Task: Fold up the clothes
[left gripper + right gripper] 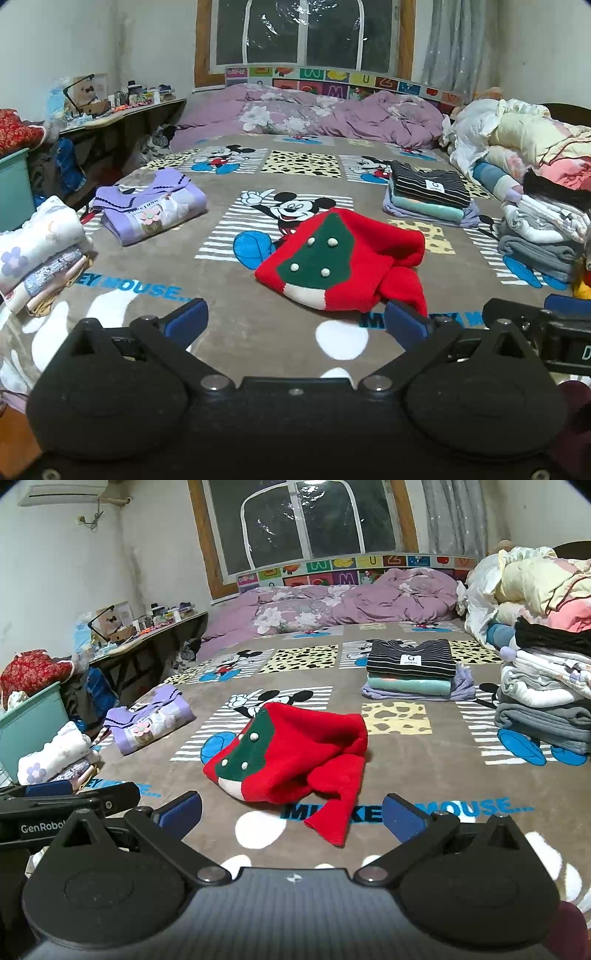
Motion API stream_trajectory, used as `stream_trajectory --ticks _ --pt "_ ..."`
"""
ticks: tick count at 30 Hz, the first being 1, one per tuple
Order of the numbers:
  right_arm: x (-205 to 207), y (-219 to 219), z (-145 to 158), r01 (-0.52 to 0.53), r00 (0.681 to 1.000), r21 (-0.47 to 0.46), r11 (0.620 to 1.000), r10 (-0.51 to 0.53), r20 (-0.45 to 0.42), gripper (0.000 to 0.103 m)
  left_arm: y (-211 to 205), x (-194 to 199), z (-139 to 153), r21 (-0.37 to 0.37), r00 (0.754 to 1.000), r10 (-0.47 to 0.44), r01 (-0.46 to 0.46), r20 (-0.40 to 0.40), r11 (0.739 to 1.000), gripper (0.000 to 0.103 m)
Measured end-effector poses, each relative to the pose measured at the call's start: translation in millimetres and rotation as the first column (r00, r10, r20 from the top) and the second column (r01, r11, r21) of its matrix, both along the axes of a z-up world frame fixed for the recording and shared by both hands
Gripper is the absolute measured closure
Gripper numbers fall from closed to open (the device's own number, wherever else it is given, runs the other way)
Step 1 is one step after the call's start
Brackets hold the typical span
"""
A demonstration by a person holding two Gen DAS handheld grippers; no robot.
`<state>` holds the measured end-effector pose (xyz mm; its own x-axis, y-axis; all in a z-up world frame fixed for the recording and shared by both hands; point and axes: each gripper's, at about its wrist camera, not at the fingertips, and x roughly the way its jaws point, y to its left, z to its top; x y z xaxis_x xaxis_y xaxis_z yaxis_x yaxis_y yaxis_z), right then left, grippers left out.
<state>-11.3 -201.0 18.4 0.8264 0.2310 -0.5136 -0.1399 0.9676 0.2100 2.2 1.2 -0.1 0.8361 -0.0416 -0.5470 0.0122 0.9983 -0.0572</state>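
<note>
Mid-bed, on the cartoon blanket [229, 317]: red knit sweater [369, 254], rumpled, one sleeve trailing toward the cameras. Likely soft, light, limp, non-slippery; pinch hem corners or shoulders. Left hand-held gripper [295, 319] and right hand-held gripper [291, 812]: both spread, empty, short of it.

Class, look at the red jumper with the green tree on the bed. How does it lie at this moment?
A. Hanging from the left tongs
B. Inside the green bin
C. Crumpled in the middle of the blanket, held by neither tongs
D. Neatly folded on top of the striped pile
C: the red jumper lies rumpled on the blanket, one sleeve trailing, with both tongs open and short of it.
</note>
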Motion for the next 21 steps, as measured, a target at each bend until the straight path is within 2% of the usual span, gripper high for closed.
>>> stream_trajectory --ticks 5,10,21 --pt "-1 1 0 -0.005 1.000 0.001 1.000 0.005 0.014 0.000 8 4 3 -0.004 1.000 -0.009 0.009 -0.003 1.000 0.000" --pt "-1 -1 0 -0.006 1.000 -0.002 1.000 0.006 0.010 0.000 -4 -4 0 0.024 1.000 0.002 -0.002 0.017 1.000 0.000" --pt "-3 0 1 -0.012 1.000 0.005 1.000 0.012 0.011 0.000 -4 -4 -1 0.036 1.000 0.005 -0.005 0.014 0.999 0.000"
